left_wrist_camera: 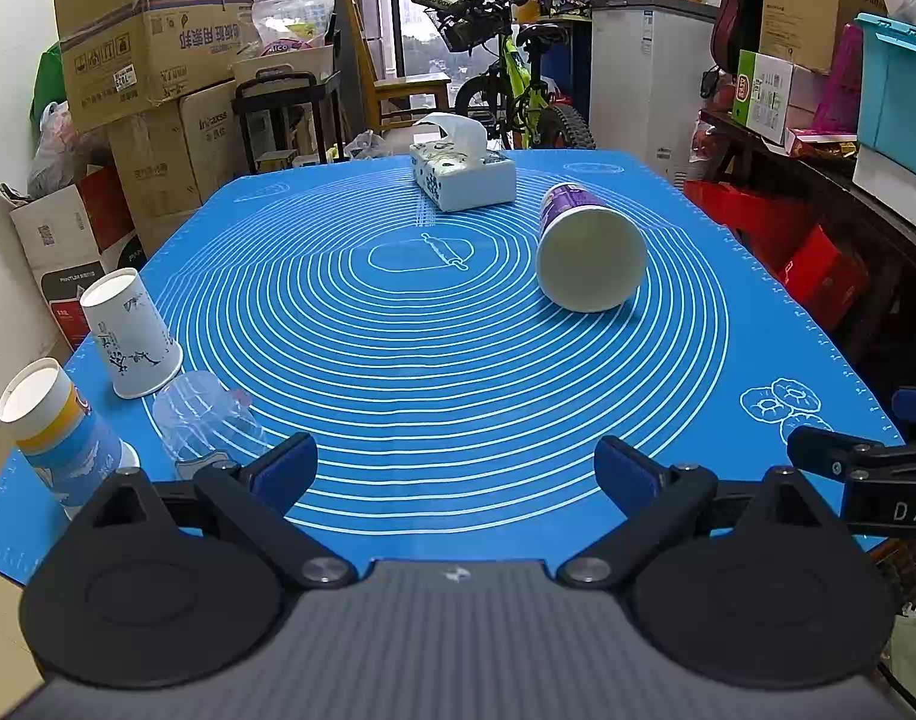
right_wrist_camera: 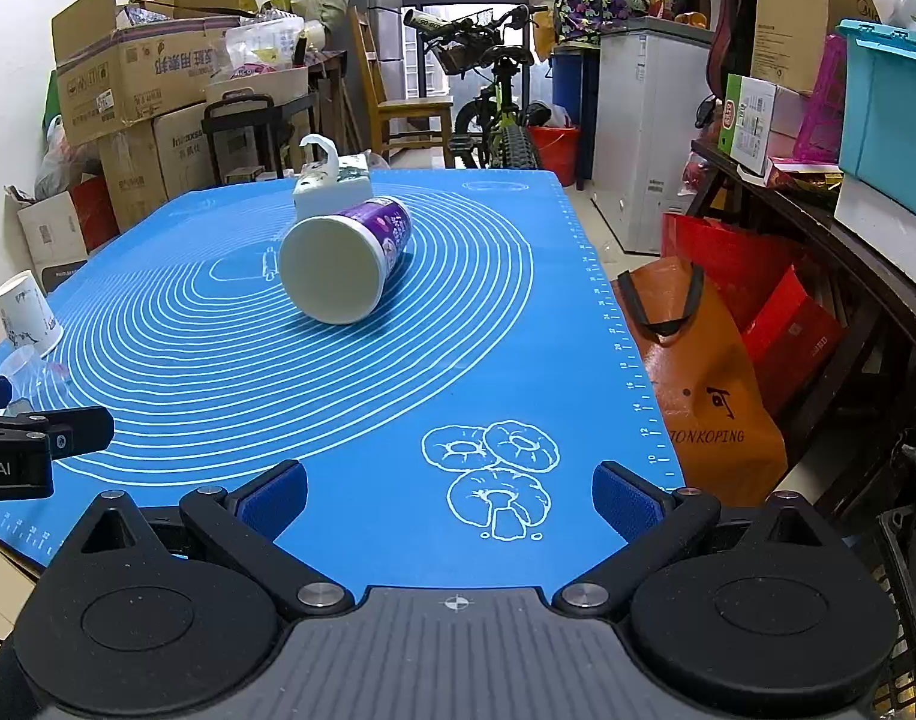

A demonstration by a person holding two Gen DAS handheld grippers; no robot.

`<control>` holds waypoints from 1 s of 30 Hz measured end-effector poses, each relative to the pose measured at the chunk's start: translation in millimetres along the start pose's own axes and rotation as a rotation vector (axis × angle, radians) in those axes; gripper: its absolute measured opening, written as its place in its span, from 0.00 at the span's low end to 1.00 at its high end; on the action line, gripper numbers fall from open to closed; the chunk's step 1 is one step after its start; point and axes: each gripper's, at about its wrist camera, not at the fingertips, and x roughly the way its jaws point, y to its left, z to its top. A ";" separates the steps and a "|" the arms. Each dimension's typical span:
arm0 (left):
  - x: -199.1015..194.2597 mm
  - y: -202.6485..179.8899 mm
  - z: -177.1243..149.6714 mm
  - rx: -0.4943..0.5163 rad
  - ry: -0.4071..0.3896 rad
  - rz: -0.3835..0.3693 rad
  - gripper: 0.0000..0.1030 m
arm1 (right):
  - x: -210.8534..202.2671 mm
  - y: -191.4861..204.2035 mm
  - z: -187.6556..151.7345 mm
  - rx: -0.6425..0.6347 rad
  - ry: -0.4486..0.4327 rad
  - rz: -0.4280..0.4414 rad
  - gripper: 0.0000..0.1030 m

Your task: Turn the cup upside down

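A purple-and-white paper cup (left_wrist_camera: 586, 246) lies on its side on the blue mat (left_wrist_camera: 434, 372), its white round end facing me; it also shows in the right wrist view (right_wrist_camera: 344, 258). My left gripper (left_wrist_camera: 455, 471) is open and empty, low over the mat's near edge, well short of the cup. My right gripper (right_wrist_camera: 449, 495) is open and empty near the mat's front right corner, also apart from the cup. The right gripper's side shows at the right edge of the left wrist view (left_wrist_camera: 865, 468).
A white tissue box (left_wrist_camera: 460, 174) stands behind the cup. At the mat's left stand an upside-down white printed cup (left_wrist_camera: 131, 333), a clear plastic cup (left_wrist_camera: 203, 420) and a blue-and-yellow cup (left_wrist_camera: 59, 426). Cardboard boxes, a bicycle and an orange bag (right_wrist_camera: 697, 384) surround the table.
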 end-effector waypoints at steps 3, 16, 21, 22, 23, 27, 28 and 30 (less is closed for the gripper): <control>0.2 -0.2 -0.1 -0.001 0.000 -0.003 0.95 | 0.0 -0.1 0.0 0.000 0.000 0.000 0.98; 0.0 1.2 1.0 0.001 0.006 0.000 0.95 | 0.9 -0.5 -1.1 -0.006 0.004 0.001 0.98; -0.1 1.6 1.2 0.001 0.006 -0.001 0.95 | 0.9 0.0 -1.2 -0.009 0.005 0.001 0.98; -0.1 1.6 1.2 0.001 0.006 -0.001 0.95 | 0.9 0.0 -1.3 -0.009 0.005 0.001 0.98; 0.0 1.5 1.2 0.001 0.006 0.000 0.95 | 1.0 -0.1 -1.3 -0.009 0.005 0.001 0.98; 0.0 1.6 1.2 0.001 0.006 -0.001 0.95 | 1.2 -0.2 -1.3 -0.008 0.006 0.001 0.98; 0.0 1.6 1.1 0.001 0.006 -0.001 0.95 | 1.1 0.1 -1.0 -0.009 0.005 0.001 0.98; 0.1 1.6 1.2 0.001 0.006 -0.001 0.95 | 1.3 -0.1 -1.2 -0.009 0.006 0.002 0.98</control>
